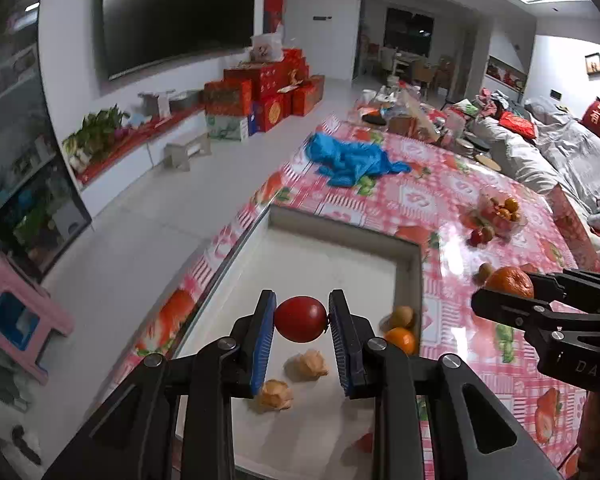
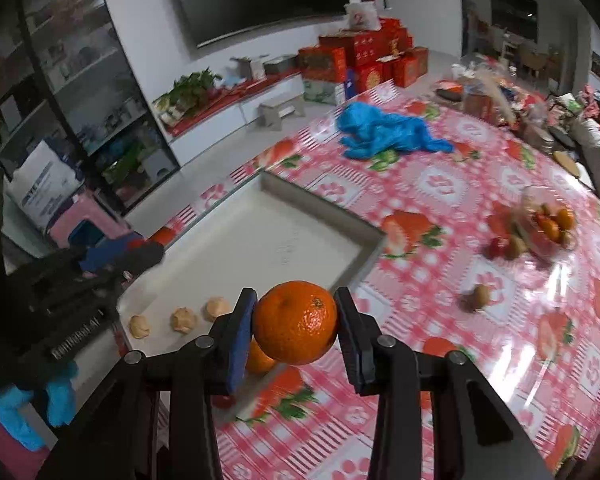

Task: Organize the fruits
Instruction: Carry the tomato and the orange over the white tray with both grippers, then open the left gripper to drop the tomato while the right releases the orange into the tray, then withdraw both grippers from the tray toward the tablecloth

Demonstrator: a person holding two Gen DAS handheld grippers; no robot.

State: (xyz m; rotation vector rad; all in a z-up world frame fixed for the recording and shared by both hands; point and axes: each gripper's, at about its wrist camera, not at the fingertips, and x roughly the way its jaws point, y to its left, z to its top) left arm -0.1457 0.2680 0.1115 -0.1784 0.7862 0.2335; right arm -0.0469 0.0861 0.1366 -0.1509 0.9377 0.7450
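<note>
overhead, left tongs (image 1: 301,320) clench a glossy oval tomato (image 1: 300,319), right tongs (image 2: 296,322) a dimpled round mandarin (image 2: 295,322).

The bench (image 1: 452,200) wears a glossy pink cloth printed with strawberries. A shallow white tray (image 1: 410,258) sits at its near edge. Beyond the tray lies a crumpled blue cloth (image 1: 352,160). Right of the tray stand a clear bowl of fruit (image 1: 500,210), loose small fruits beside it, and one brown fruit (image 1: 485,272) nearer.
</note>
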